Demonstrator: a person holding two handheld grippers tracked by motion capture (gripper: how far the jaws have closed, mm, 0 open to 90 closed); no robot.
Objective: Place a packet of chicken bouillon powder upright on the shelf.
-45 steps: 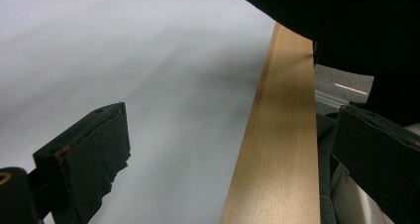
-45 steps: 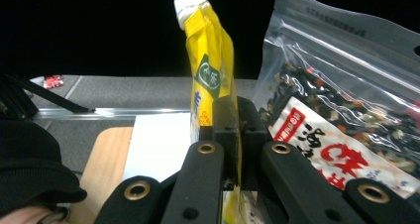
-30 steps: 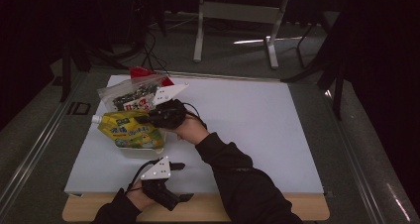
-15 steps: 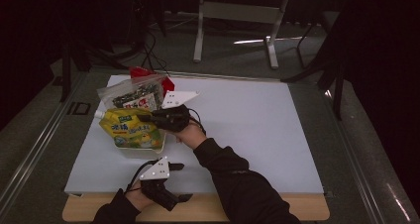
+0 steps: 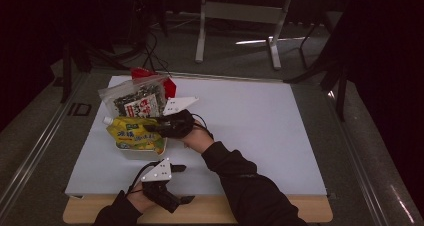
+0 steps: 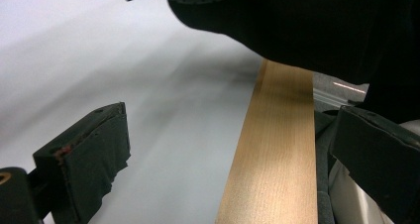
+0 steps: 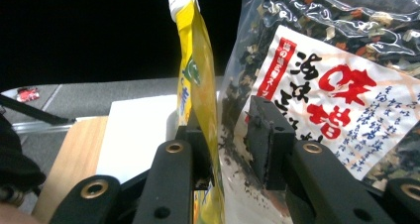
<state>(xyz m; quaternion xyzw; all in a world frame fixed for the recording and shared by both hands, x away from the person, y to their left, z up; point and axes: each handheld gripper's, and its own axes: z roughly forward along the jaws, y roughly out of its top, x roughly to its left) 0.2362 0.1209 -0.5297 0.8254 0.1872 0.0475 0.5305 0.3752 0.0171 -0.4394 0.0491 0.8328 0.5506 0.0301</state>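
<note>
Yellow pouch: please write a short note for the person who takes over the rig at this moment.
Left tongs: open, empty, at the table's near edge.
Right tongs: jaws have just been opening; the yellow pouch stands between them, not pinched.
Seaweed bag: right behind the pouch.
Done: pouch seems set in the white tub.
Left: probably draw the right tongs back.

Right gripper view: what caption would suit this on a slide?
The right gripper, jaws just opening, straddles a yellow pouch beside a clear bag of dried mix.
</note>
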